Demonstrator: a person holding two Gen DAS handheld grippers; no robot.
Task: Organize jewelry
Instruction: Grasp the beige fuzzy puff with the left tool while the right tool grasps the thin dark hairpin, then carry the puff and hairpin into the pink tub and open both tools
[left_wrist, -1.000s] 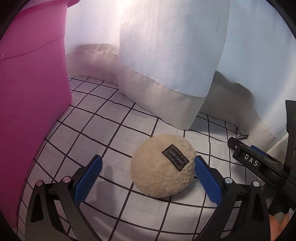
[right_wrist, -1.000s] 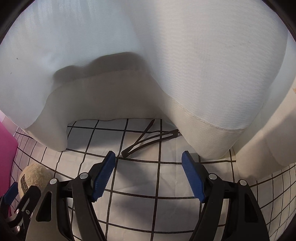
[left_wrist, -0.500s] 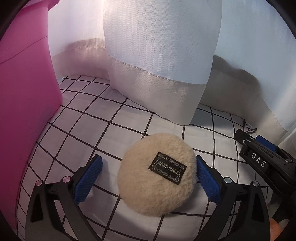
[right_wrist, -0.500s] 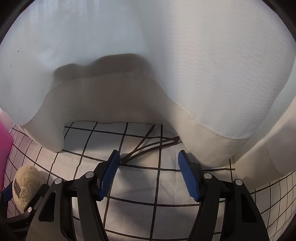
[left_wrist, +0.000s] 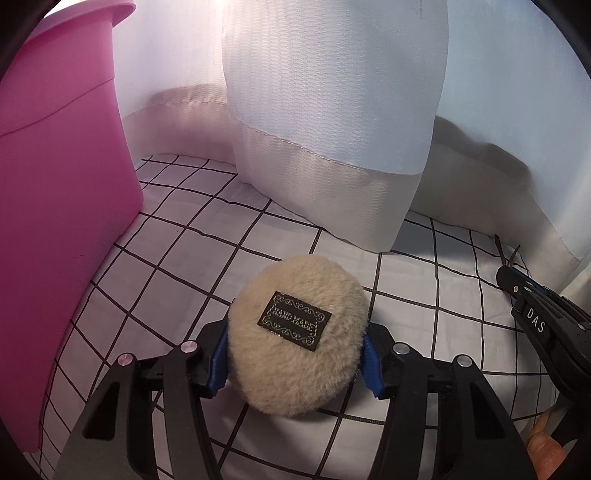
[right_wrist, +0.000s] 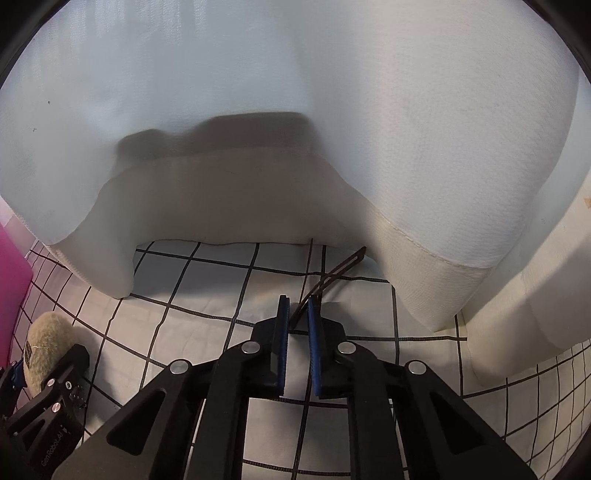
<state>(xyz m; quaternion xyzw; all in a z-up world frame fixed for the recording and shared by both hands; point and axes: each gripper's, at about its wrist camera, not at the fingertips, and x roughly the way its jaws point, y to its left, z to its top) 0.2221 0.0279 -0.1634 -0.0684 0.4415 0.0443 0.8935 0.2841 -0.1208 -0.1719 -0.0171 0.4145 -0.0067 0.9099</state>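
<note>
A round beige fluffy puff (left_wrist: 295, 343) with a black "hand made" label sits on the checked cloth. My left gripper (left_wrist: 293, 360) is shut on it, one blue pad on each side. The puff also shows at the left edge of the right wrist view (right_wrist: 44, 347). A thin dark metal hair clip (right_wrist: 332, 275) lies on the cloth under the curtain hem. My right gripper (right_wrist: 295, 314) has closed on the clip's near end, its pads nearly together. The clip's far tip (left_wrist: 502, 251) shows in the left wrist view beyond my right gripper's body (left_wrist: 543, 325).
A tall pink container (left_wrist: 55, 192) stands at the left, also seen in the right wrist view (right_wrist: 11, 273). White curtain folds (left_wrist: 332, 110) hang down to the checked cloth (left_wrist: 192, 236) right behind both objects.
My left gripper has closed on the puff. My right gripper has moved forward and closed its wide-open jaws on the hair clip's near end.
</note>
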